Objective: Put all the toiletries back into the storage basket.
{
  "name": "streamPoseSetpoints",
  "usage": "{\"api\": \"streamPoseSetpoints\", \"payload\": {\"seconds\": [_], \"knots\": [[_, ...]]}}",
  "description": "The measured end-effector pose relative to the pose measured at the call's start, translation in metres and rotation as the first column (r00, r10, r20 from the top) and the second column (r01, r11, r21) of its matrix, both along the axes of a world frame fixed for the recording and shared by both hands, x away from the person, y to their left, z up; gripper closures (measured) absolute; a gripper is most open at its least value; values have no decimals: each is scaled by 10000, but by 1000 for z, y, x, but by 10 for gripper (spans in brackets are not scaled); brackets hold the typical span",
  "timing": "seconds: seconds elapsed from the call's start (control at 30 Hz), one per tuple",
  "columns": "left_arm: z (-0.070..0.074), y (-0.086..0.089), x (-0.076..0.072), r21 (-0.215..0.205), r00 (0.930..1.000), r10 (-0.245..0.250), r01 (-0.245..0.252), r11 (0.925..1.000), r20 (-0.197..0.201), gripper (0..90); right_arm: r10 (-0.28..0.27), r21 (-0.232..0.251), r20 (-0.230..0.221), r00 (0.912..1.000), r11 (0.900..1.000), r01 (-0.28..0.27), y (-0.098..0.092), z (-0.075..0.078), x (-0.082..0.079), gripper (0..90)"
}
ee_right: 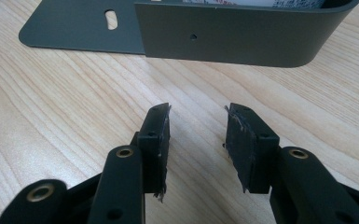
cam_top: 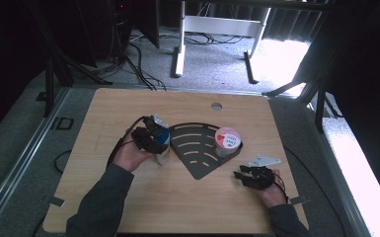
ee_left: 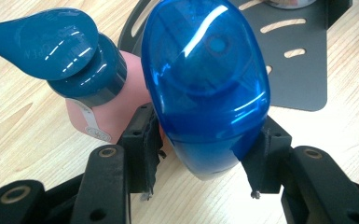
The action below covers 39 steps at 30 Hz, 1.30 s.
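On the left, the left gripper (ee_left: 200, 163) clamps the blue-capped bottle (ee_left: 205, 84), its pads hard against both sides, a pink teal-capped bottle (ee_left: 74, 60) just beside. Both stand off the black tray (cam_top: 197, 148), where one red-lidded tub (cam_top: 227, 138) sits, so most loading looks undone. Over right, the right gripper (ee_right: 198, 135) hangs slack, nothing between its jaws.
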State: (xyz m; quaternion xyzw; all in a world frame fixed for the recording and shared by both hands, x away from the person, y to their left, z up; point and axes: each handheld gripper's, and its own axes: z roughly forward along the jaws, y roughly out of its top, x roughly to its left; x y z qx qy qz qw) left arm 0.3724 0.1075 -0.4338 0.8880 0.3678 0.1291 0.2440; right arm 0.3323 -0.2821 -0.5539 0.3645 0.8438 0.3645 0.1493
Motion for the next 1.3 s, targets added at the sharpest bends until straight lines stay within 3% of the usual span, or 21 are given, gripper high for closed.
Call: {"api": "streamPoseSetpoints", "payload": {"seconds": [0.23, 0.73, 1.3], "knots": [[-3, -2, 4, 102, 9997, 0, 3, 9999, -249, 515, 11, -1, 3, 10000, 10000, -11, 0, 0, 0, 592], [-10, -15, 14, 947, 9973, -52, 121, 9954, -726, 502, 35, 6, 0, 10000, 10000, -35, 0, 0, 0, 590], [-21, -22, 20, 1367, 9935, 58, 99, 9906, -1134, 499, 51, 19, -7, 10000, 10000, -51, 0, 0, 0, 588]]}}
